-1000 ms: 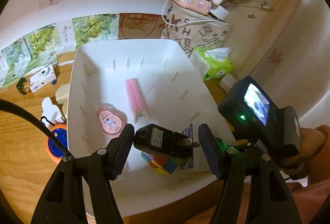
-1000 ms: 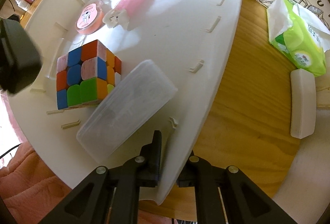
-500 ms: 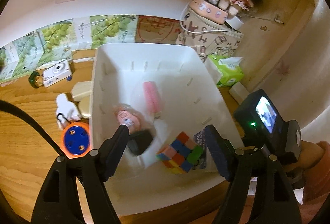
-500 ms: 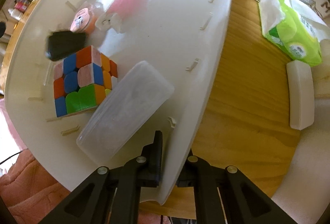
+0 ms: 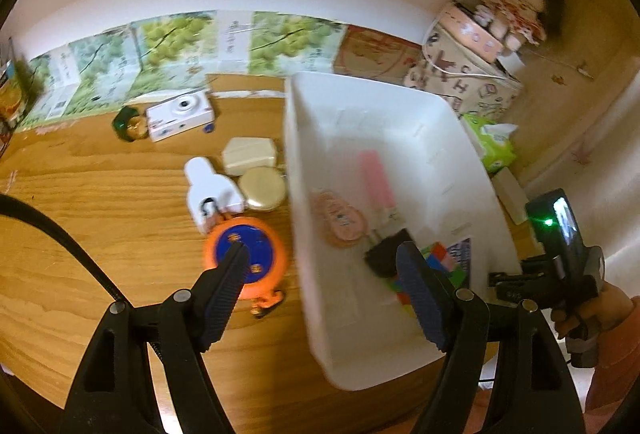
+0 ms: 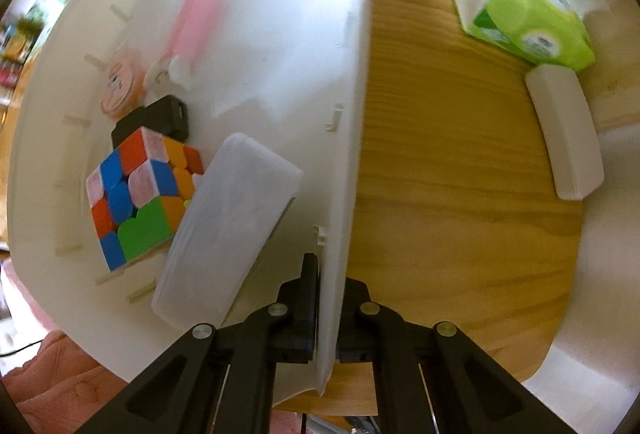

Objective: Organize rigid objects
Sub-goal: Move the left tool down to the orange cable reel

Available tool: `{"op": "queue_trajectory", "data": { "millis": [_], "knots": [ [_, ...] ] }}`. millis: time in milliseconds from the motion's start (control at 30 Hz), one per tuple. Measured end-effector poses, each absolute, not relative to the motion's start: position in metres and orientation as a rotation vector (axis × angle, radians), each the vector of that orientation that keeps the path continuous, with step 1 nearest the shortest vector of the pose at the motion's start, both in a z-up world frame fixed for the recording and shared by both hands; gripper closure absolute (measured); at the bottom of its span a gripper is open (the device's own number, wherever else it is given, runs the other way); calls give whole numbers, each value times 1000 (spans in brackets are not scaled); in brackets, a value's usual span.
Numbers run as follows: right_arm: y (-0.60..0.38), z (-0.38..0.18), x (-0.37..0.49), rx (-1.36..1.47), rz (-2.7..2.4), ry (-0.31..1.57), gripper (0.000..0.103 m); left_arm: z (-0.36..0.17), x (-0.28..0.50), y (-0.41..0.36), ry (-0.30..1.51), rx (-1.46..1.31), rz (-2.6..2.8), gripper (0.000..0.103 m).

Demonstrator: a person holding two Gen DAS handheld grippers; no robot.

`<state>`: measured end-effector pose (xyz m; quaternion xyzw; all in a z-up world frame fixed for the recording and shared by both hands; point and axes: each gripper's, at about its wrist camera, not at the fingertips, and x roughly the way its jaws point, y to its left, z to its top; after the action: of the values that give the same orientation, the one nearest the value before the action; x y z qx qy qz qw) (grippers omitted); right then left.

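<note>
White bin wall clamped in right gripper fingers, left gripper fingers wide apart, empty

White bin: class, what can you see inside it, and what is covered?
Inside the white bin: pink clip, round pink case, black charger, colour cube and clear box. Whatever lies beneath them is covered.

bin: 1 | puzzle cube: 1 | black charger: 1 | pink tube: 1 | clear case: 1 | toy camera: 1 | tissue pack: 1 | doll: 1
</note>
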<state>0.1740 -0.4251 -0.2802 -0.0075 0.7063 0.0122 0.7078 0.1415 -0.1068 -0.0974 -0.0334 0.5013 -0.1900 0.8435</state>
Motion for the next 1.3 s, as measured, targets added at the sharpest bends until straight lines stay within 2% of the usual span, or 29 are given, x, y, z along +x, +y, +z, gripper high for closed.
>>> {"op": "queue_trajectory", "data": {
  "millis": [433,700,967,1300],
  "knots": [
    [-453,-275,200,75,-97,1581,98,-125,180,-58,1193,-127,-315,25],
    [-449,-273,206,86,-142,1593,97,-160,206,-44,1347,-215,-289,25],
    [-449,-271,209,108,-178,1604,95,-183,221,-45,1444,-306,-307,21],
    [-452,-274,214,117,-205,1621,94,-204,235,-56,1521,-281,-289,20]
  ]
}}
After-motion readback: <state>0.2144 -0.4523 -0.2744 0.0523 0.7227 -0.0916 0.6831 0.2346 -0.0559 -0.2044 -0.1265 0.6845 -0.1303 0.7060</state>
